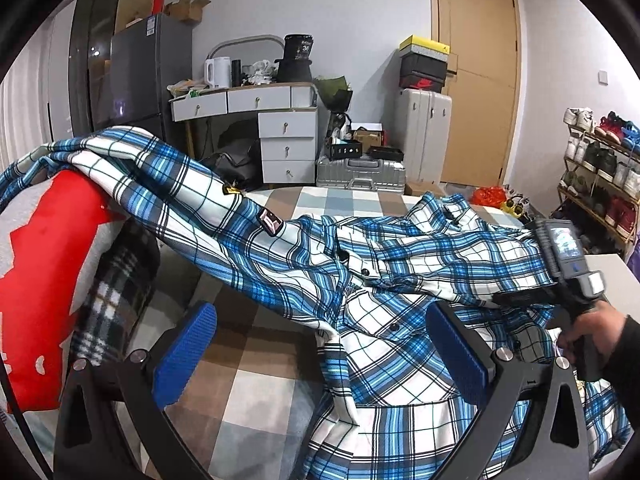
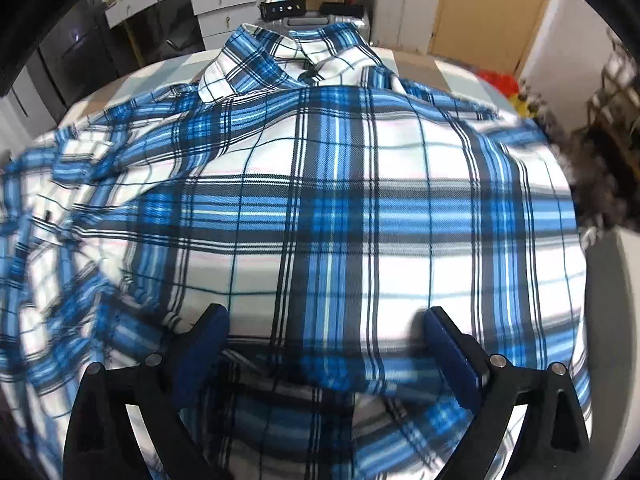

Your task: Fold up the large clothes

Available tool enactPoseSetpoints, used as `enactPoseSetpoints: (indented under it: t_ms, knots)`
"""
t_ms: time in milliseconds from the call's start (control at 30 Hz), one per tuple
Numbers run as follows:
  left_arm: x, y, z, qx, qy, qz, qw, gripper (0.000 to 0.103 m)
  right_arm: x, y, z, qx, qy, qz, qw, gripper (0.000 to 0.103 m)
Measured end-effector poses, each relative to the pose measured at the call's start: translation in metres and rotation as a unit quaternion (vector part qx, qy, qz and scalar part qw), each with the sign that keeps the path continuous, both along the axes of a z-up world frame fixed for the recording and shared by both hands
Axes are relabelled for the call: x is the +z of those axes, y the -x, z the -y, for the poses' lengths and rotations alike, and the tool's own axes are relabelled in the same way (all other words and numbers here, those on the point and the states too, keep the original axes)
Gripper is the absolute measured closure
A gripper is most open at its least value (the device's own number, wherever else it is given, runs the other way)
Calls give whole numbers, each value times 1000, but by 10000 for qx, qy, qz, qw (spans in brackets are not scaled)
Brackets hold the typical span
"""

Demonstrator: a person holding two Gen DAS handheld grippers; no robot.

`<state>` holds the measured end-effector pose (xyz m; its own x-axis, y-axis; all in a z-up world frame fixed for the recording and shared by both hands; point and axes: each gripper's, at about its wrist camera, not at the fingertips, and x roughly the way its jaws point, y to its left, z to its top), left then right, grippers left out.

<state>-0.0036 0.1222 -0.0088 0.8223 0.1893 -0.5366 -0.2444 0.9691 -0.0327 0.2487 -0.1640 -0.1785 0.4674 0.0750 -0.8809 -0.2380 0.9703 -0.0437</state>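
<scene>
A large blue and white plaid shirt [image 1: 400, 256] lies spread on the checked bed cover [image 1: 256, 372], collar at the far end. One sleeve [image 1: 180, 184] stretches left and drapes over a red and grey pillow [image 1: 48, 248]. My left gripper [image 1: 324, 352] hovers open over the shirt's near left edge, with nothing pressed between its blue pads [image 1: 188, 352]. In the right wrist view the shirt [image 2: 340, 208] fills the frame. My right gripper [image 2: 328, 348] points steeply down at it, open wide, with a folded edge of cloth lying loose between its fingers. A hand [image 1: 592, 332] holds the right gripper's housing [image 1: 564, 256] at the shirt's right side.
Beyond the bed's far end stand a white desk with drawers [image 1: 256, 100], a silver suitcase [image 1: 360, 174] and a wooden door [image 1: 476, 72]. A shoe rack [image 1: 600, 176] lines the right wall. A plaid blanket [image 1: 116, 292] lies beside the pillow.
</scene>
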Motion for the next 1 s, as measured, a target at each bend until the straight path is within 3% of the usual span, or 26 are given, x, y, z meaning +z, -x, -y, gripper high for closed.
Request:
enactPoseSetpoints:
  t_ms: [133, 300, 433, 567, 667, 867, 1000]
  knots:
    - [0, -1, -3, 54, -13, -35, 10000, 1, 23, 38, 27, -65, -510, 409, 9978, 5]
    - [-1, 0, 1, -64, 14, -48, 10000, 1, 57, 117, 44, -74, -1331, 1105, 9849, 5]
    - [-5, 3, -1, -428, 490, -179, 9977, 1, 71, 161, 39, -102, -2045, 1522, 9669, 0]
    - [0, 15, -4, -408, 658, -28, 9970, 1, 65, 196, 47, -67, -2517, 1583, 9548, 0]
    - [15, 23, -13, -207, 589, 99, 9980, 1, 62, 200, 49, -49, -2501, 1439, 9575, 0]
    - [65, 34, -48, -389, 1165, 209, 9922, 1, 69, 208, 48, 205, -2922, 1450, 9451, 0]
    - [97, 41, -93, -29, 1617, 268, 9865, 1, 74, 216, 37, 528, -2896, 1520, 9435, 0]
